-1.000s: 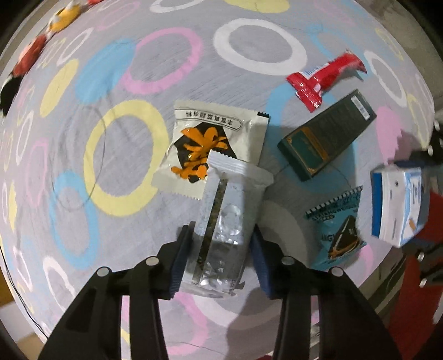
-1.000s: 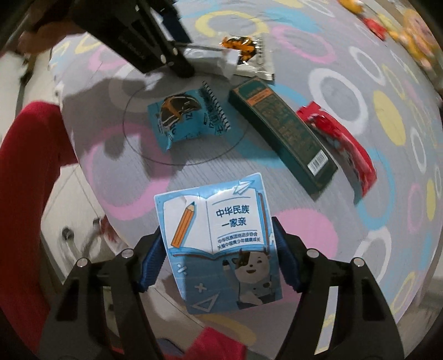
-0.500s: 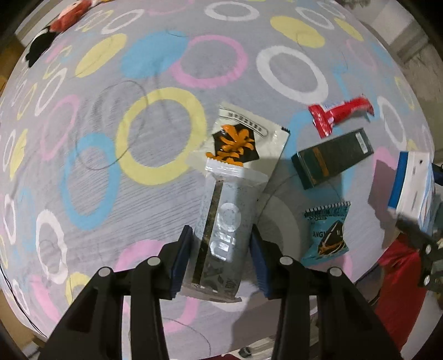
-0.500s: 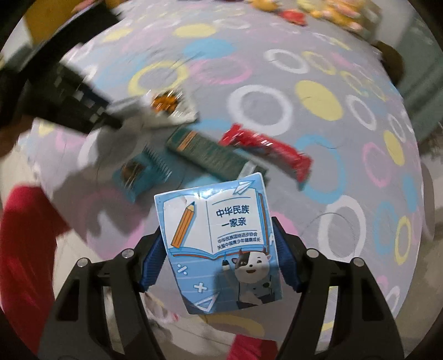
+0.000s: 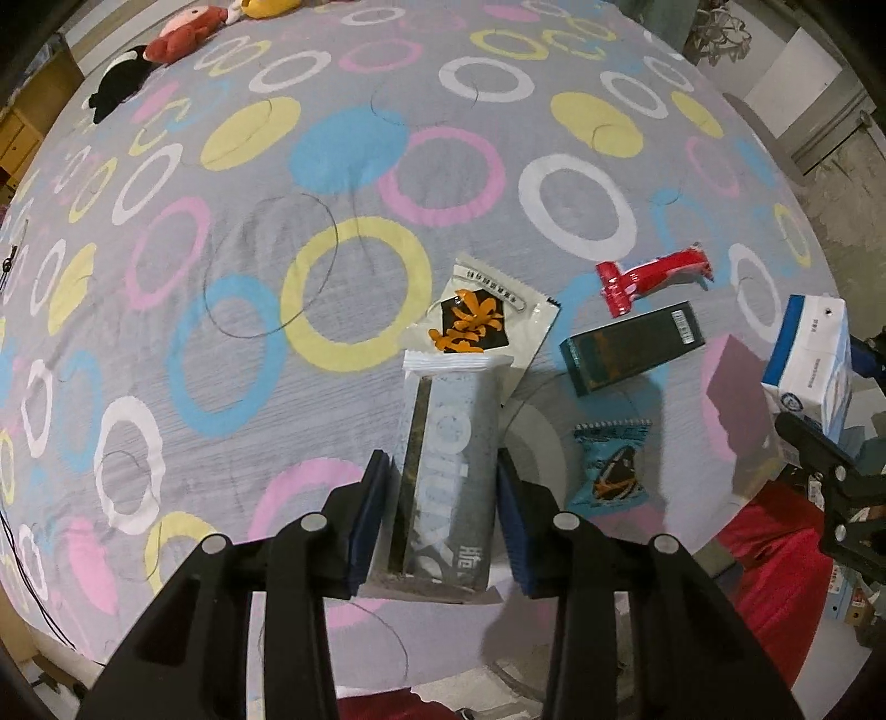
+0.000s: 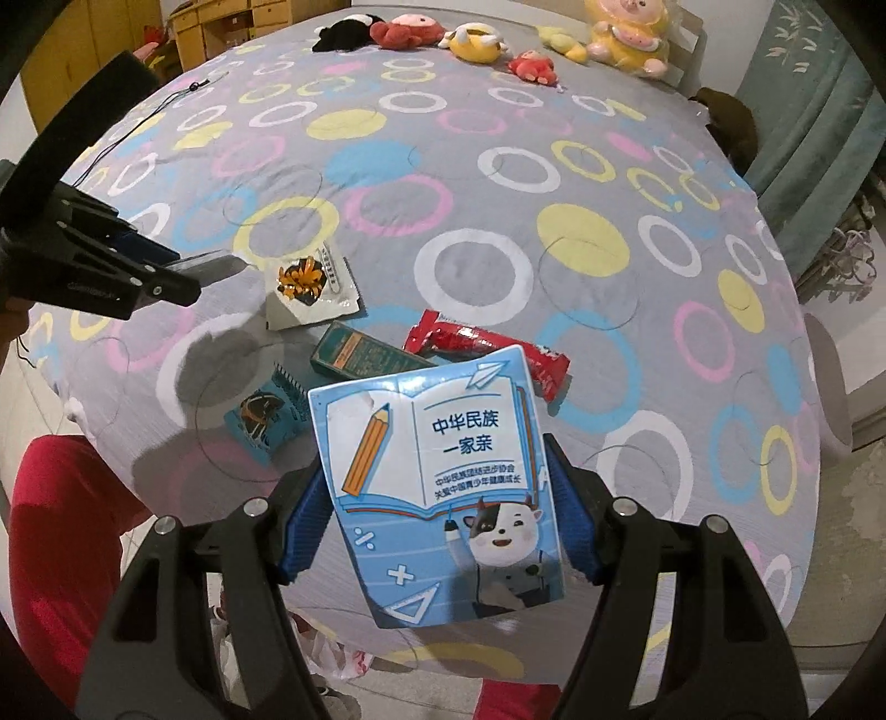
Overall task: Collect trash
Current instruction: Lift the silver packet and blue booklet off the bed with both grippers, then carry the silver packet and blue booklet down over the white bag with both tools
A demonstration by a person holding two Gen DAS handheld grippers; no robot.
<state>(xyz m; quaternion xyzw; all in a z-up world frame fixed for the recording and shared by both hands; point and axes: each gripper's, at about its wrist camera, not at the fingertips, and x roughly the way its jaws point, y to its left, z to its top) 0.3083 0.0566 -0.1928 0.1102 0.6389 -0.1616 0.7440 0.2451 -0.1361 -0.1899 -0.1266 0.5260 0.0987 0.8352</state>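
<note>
My left gripper (image 5: 440,471) points straight down over the bed. A silver-grey wrapper (image 5: 451,443) hangs between its blue pads, clear of the cover, and the jaws are closing on it. My right gripper (image 6: 437,498) is shut on a light blue carton (image 6: 443,471) with a book and cartoon cow printed on it. On the cover below lie a white sachet with an orange print (image 5: 487,315), a dark green box (image 5: 631,349), a red wrapper (image 5: 648,274) and a blue snack packet (image 5: 609,471). The carton (image 5: 811,360) also shows at the right of the left wrist view.
The bed cover (image 5: 354,421) is grey with coloured rings. Plush toys (image 6: 482,44) line its far edge. A person's red clothing (image 6: 55,526) is at the near edge, by the floor. Wooden furniture (image 6: 83,72) stands beyond the bed's far left corner.
Both grippers have risen above the bed with their items, so more of the cover shows. Both views have rolled. The silver wrapper has come off the white sachet.
</note>
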